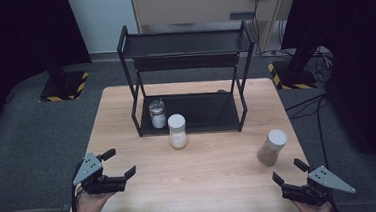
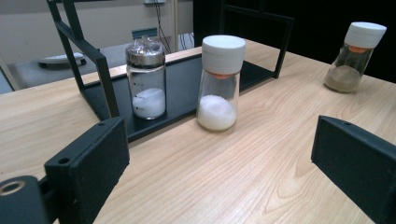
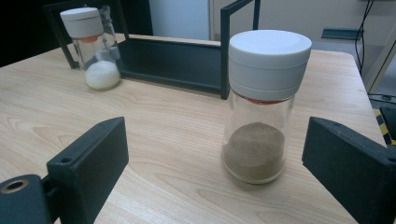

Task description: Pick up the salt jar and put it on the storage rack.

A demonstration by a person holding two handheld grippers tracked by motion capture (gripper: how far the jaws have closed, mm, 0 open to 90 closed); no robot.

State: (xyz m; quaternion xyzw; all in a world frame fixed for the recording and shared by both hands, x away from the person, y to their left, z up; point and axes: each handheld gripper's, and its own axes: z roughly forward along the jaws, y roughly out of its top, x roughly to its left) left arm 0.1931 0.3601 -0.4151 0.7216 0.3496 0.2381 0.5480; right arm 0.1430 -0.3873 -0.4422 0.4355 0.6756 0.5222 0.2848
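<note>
Wooden table [image 1: 215, 169] seen from above, with black two-tier rack [image 1: 187, 81] standing at its 12 o'clock edge.

Left gripper [image 1: 121, 165] at 8 o'clock of the table, held in a hand [image 1: 90, 205] entering from the bottom edge; jaws spread wide apart, empty, aimed toward 2 o'clock. Right gripper [image 1: 290, 171] at 4 o'clock, likewise in a hand [image 1: 317, 208]; jaws spread wide apart, empty, aimed toward 11 o'clock.

White-capped jar of white powder [image 1: 177, 131] upright on the bare table, just in front of the rack's lower shelf, near table centre, well apart from the left gripper. In the left gripper view, same jar [image 2: 219, 84] beyond and between the open jaws, untouched.

White-capped jar of brown powder [image 1: 272, 147] at 3 o'clock of the table, upright, near the right gripper at its 11 o'clock, not touching. In the right gripper view, brown-powder jar [image 3: 262, 105] close ahead, right of centre, between the parted jaws but clear of both; powder filling roughly the lower third.

Silver-capped jar [image 1: 157, 113] with white contents upright on the rack's lower shelf, left end, just behind and at 10 o'clock of the white-powder jar.
</note>
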